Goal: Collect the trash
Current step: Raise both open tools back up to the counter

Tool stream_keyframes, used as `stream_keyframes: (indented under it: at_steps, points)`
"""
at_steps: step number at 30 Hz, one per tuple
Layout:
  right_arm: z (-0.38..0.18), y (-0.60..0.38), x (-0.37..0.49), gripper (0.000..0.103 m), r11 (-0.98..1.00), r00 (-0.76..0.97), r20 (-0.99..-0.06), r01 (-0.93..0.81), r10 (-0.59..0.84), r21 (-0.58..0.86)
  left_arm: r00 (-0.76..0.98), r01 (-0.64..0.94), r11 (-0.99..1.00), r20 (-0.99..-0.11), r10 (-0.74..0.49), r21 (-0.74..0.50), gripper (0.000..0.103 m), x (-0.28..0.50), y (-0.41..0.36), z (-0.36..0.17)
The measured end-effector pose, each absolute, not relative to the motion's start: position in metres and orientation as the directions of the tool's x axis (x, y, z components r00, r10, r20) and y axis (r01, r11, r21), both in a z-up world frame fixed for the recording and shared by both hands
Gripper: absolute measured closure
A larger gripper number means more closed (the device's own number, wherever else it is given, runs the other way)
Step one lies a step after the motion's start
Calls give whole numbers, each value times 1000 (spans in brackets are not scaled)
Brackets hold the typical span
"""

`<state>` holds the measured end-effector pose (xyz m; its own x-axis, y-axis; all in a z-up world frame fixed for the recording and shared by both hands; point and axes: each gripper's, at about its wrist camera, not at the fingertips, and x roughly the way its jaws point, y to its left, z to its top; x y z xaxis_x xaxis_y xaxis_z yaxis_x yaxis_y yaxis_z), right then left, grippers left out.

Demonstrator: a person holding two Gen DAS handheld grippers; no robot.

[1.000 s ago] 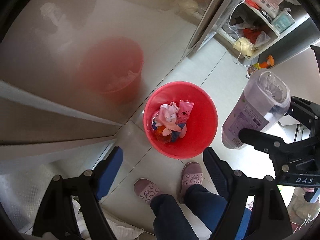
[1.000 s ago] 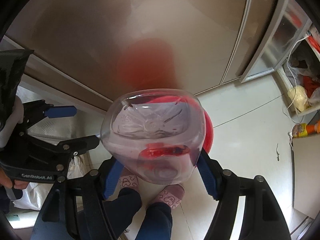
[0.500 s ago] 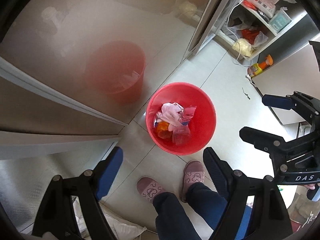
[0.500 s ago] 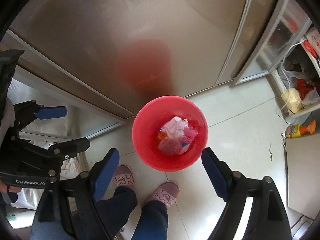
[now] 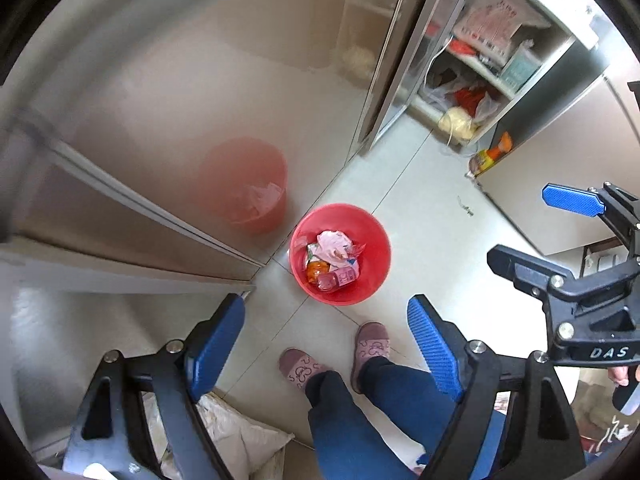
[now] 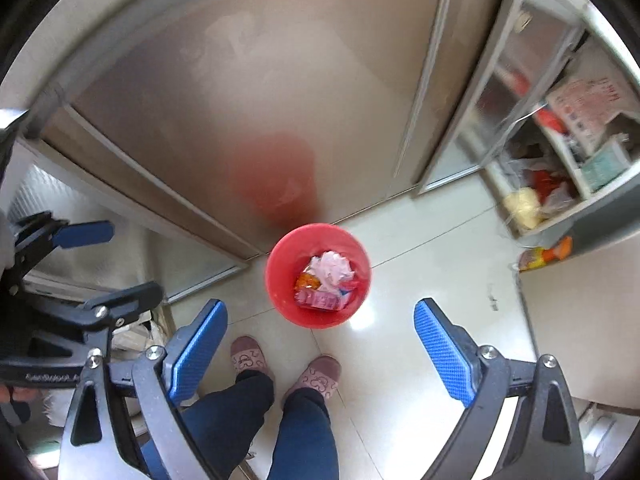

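The red bucket [image 5: 340, 254] stands on the pale tiled floor [image 5: 424, 240], close against the foot of the steel cabinet door [image 5: 208, 92], which carries a blurred red reflection of it. That spot looks chosen for dropping things in from above: the mouth faces straight up and the person's two slippered feet [image 5: 332, 354] stand just beside its near rim.

Inside the bucket lies the collected trash. A clear plastic bottle with a pink label [image 6: 324, 300] rests on its side at the near edge of the heap, against an orange wrapper [image 6: 306, 280], with crumpled pink-white paper [image 6: 332, 268] on the far side.

The right gripper [image 6: 320, 344] looks nearly straight down at the bucket. Its jaws have just been opening and now stand very wide, with nothing between the blue pads (only floor and the person's feet show in the gap). The bottle lies in the bucket well beyond the fingertips, quite apart from them, so this drop looks finished.

The left gripper [image 5: 326, 336] also points down, jaws wide and holding nothing. From it, the bucket sits beyond the fingertips and roughly centred between them.

Past the bucket to the right, an open shelf [image 5: 472, 92] holds bags and packets, and an orange-capped bottle [image 5: 490, 156] lies on the floor at its foot. Whether that counts as trash I cannot tell.
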<state>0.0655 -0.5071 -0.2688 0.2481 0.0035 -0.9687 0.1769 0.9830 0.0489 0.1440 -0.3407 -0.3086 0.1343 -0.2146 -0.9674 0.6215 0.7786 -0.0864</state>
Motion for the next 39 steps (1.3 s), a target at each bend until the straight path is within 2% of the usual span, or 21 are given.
stream_keyframes:
  at_steps: [3,6,15,22,29,39]
  points:
    - [-237,-501,61,4,980,267,-963,196,-41,13,163,605,792,-962,-220,-79,20,140,-335,-275]
    - [-209,-495,59,4,982,287,-957,187,-27,29,192,584,809,-956,-221,-70,20,138,-326,-242]
    - [-143,-478,69,1,998,412,-911,60,-9,17,319,447,893,-924,-210,-49,20,136,-295,-162]
    - [-117,-455,100,1,999,487,-873,-34,22,7,396,282,958,-903,-164,-50,20,148,-254,-124]
    - [-87,-407,133,1,987,487,-868,-160,100,24,447,98,993,-888,-103,-66,20,167,-195,-95]
    - [-62,-311,191,1,942,468,-858,-333,212,51,453,-84,996,-892,3,-39,20,196,-73,-66]
